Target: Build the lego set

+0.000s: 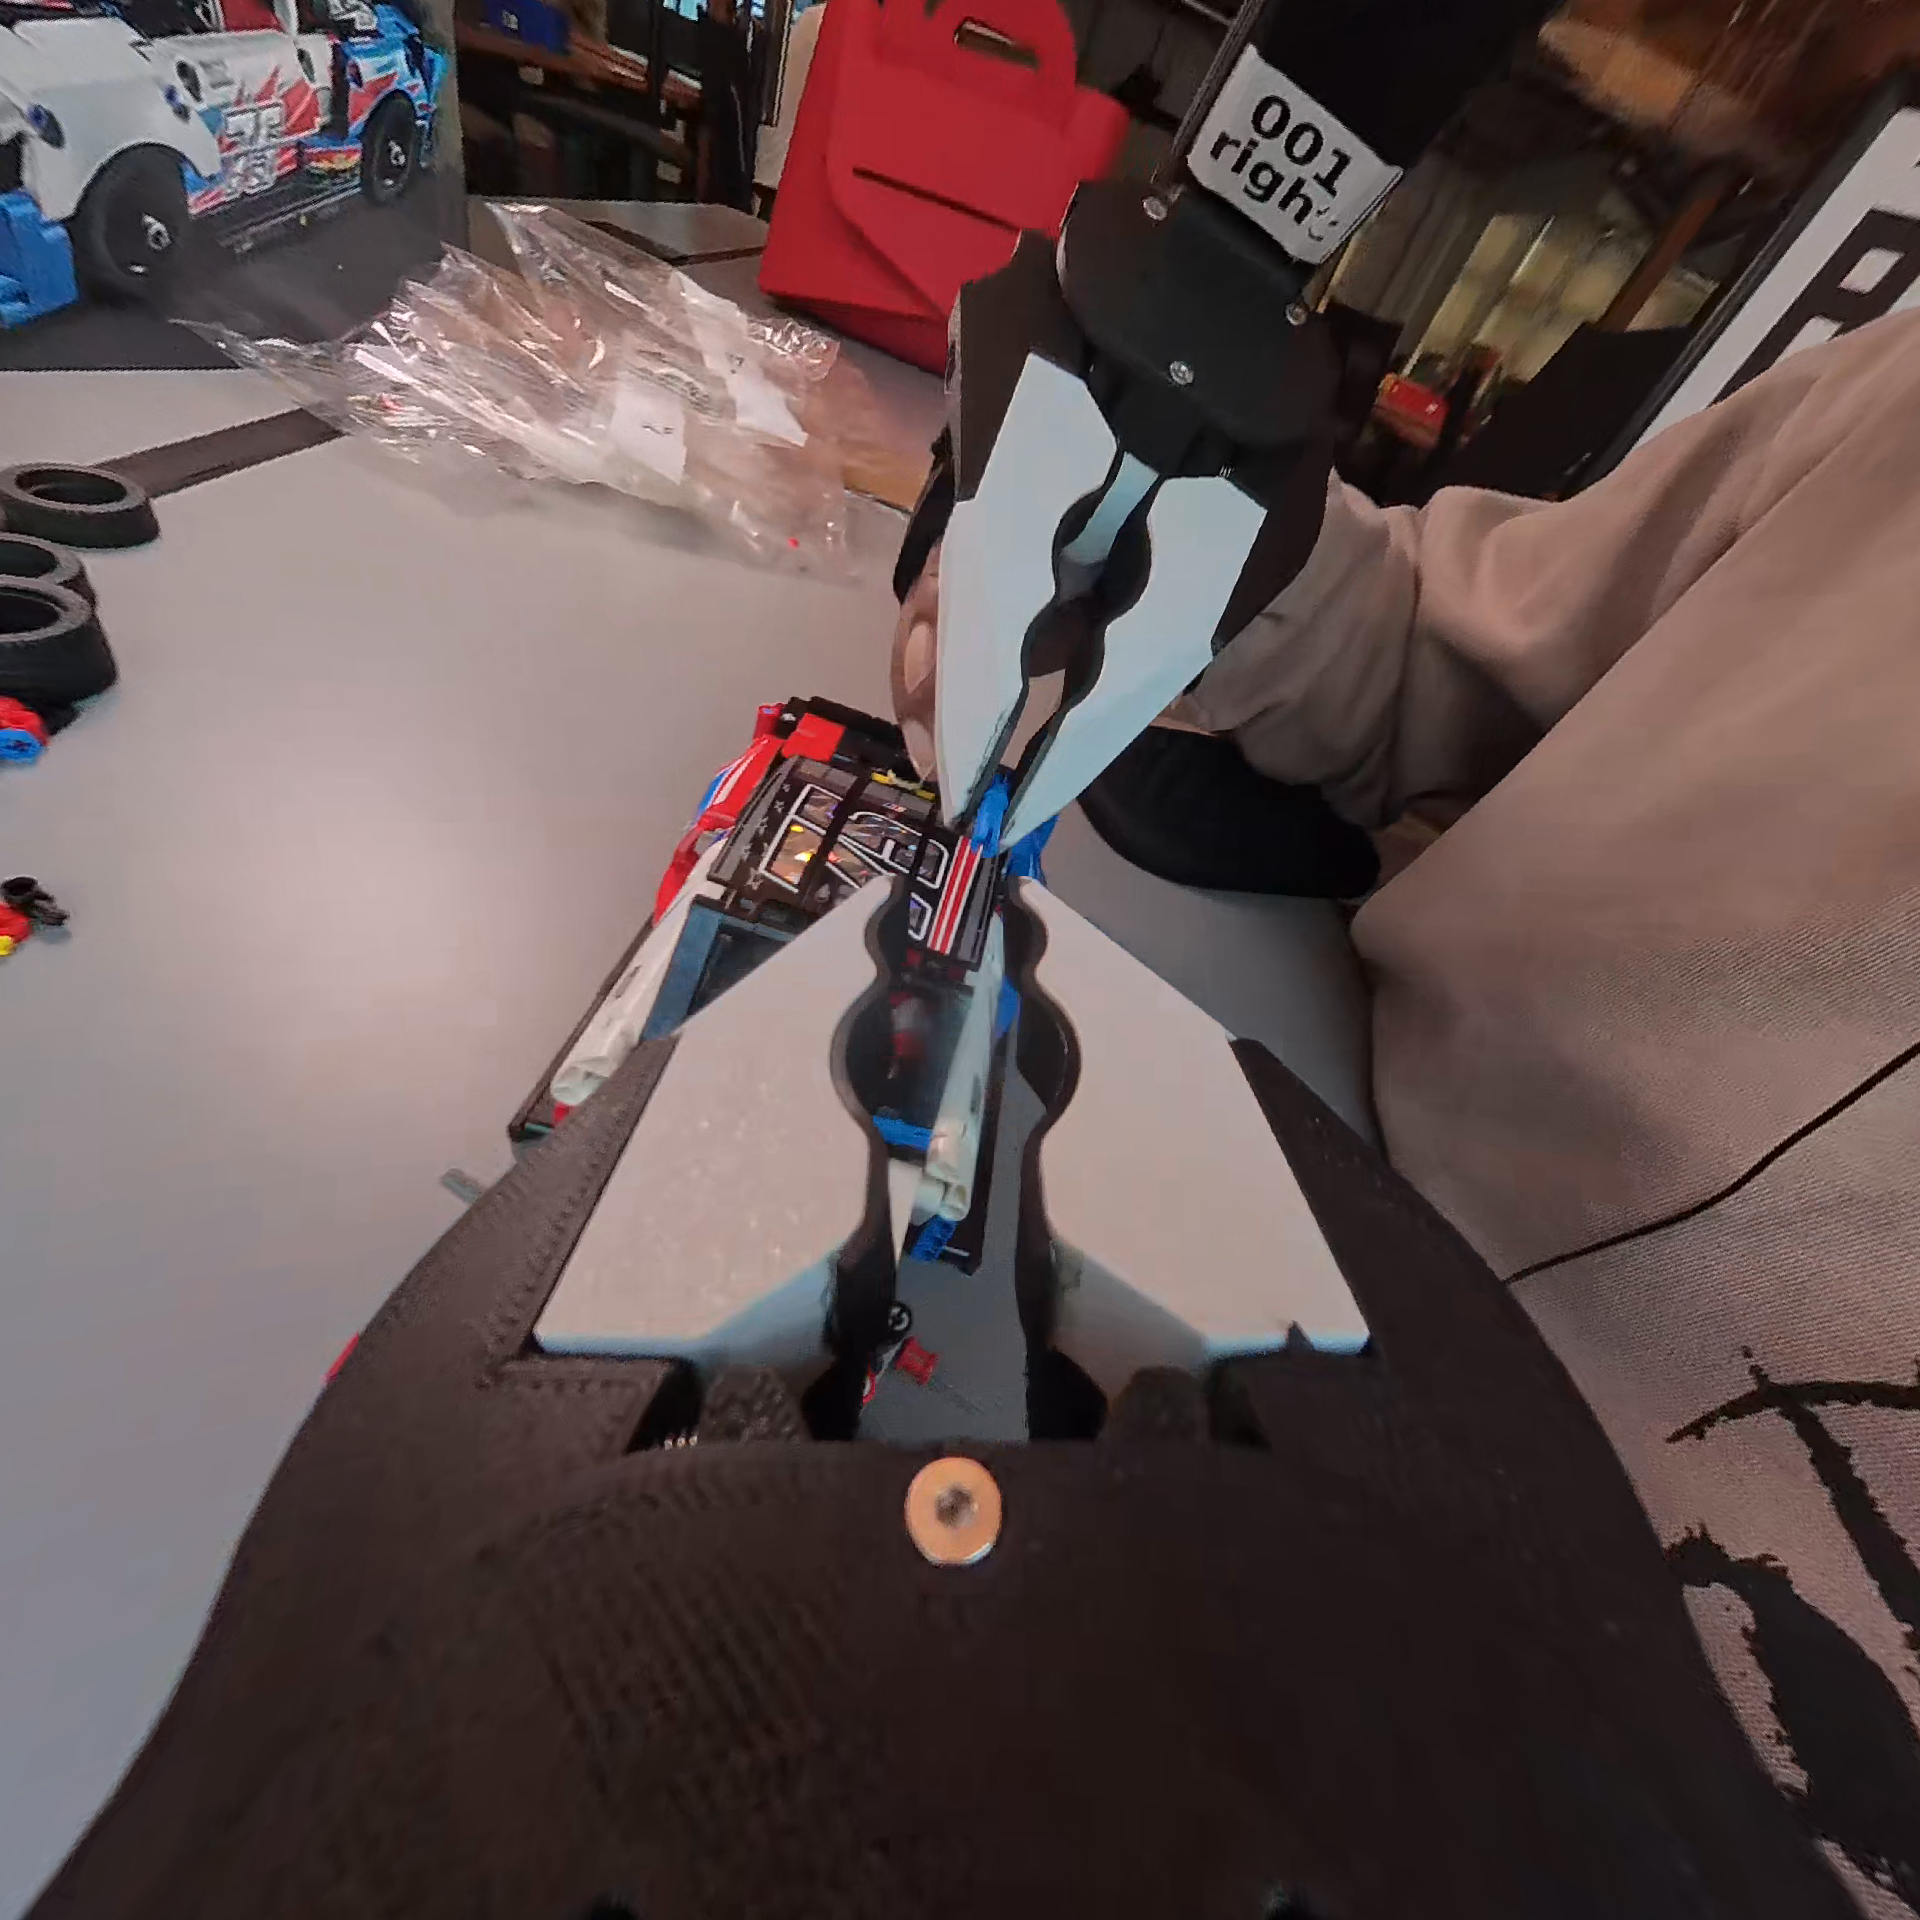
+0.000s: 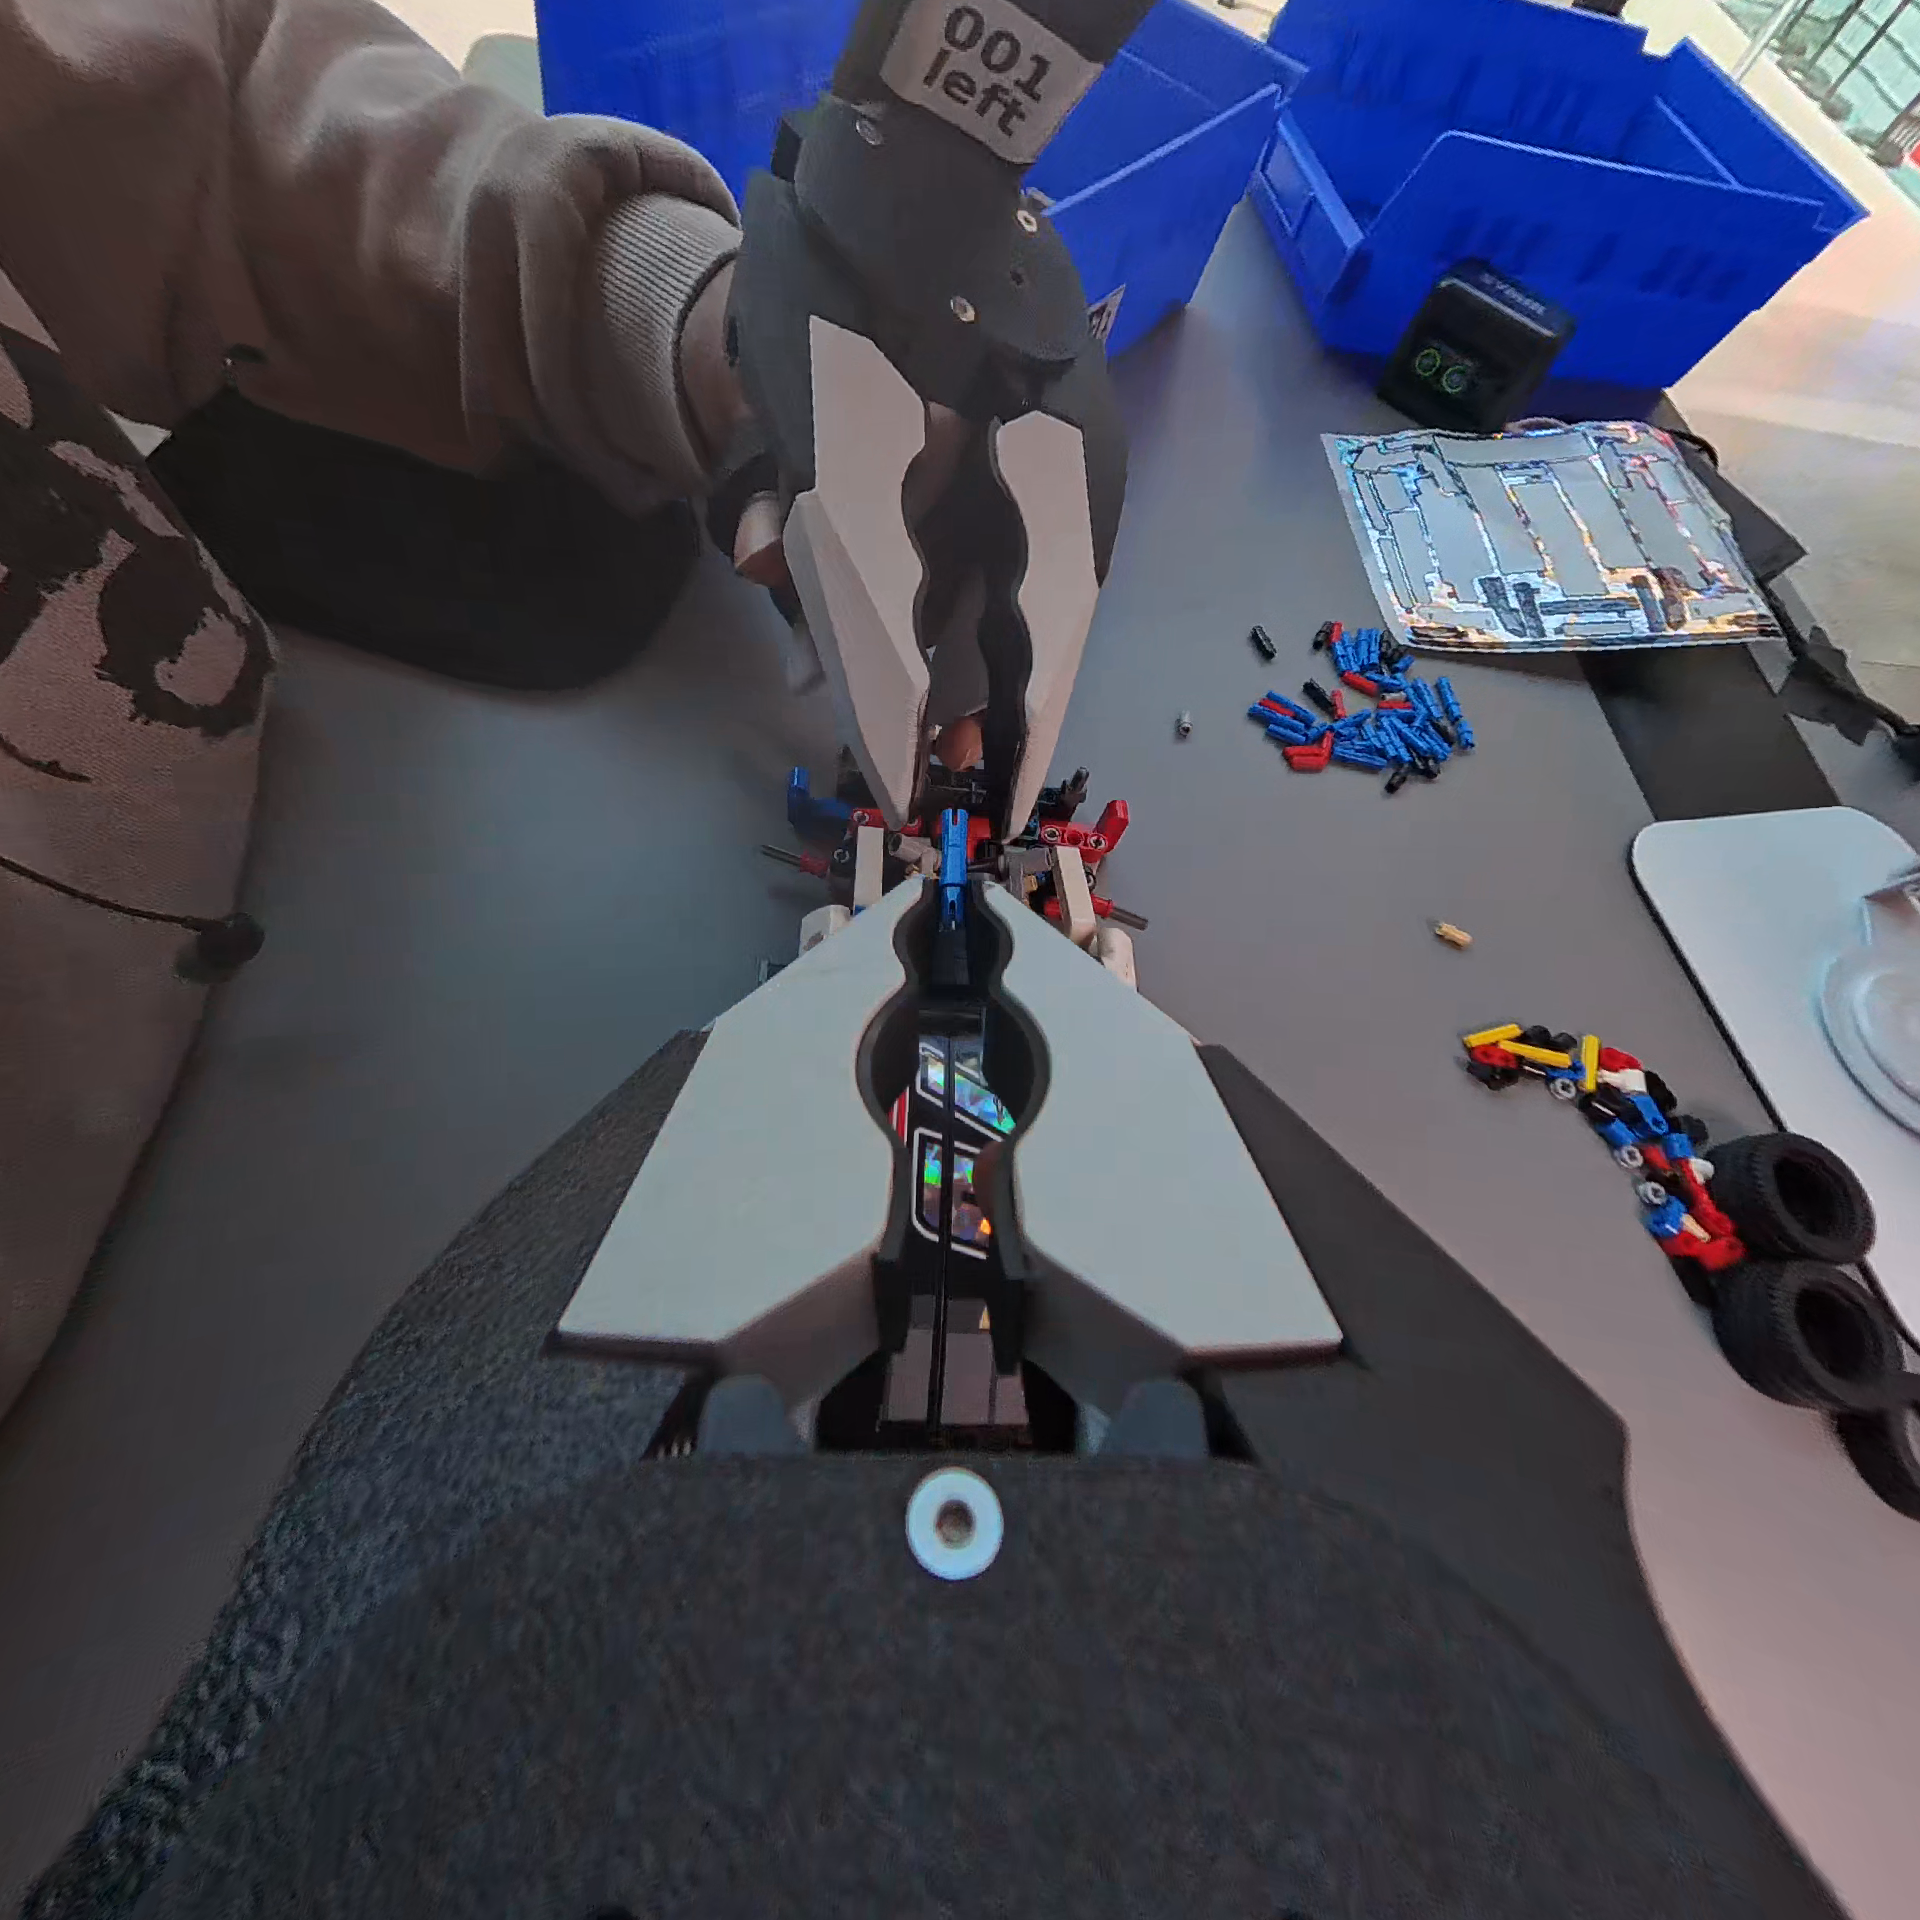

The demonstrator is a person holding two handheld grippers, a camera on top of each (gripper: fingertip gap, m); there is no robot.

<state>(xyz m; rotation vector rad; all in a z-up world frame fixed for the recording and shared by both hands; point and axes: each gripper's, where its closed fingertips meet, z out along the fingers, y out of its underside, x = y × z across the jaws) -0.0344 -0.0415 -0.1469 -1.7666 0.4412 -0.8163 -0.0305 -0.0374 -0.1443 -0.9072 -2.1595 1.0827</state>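
Note:
A part-built lego car [image 1: 821, 831] with a black stickered roof and red, white and blue parts lies on the grey table. My left gripper [image 1: 951, 899] is shut on one end of it; the roof panel shows between its fingers. My right gripper [image 1: 987, 821] comes down from above with a small blue pin [image 1: 992, 816] at the car's edge. In the right wrist view, my right gripper [image 2: 951, 899] is shut on the blue pin [image 2: 951, 883], pointing it into the car's frame [image 2: 1081, 831]. The left gripper [image 2: 956, 816] clamps that frame from the far side.
Black tyres [image 1: 73, 504], crumpled plastic bags [image 1: 582, 384], a red box [image 1: 914, 177] and the set's box [image 1: 208, 135] lie to the left. On the right are blue bins [image 2: 1558, 177], a sticker sheet [image 2: 1538, 540], blue pins [image 2: 1371, 717], mixed pieces [image 2: 1600, 1122] and tyres [image 2: 1787, 1195]. My left and right fingertips are right by each other.

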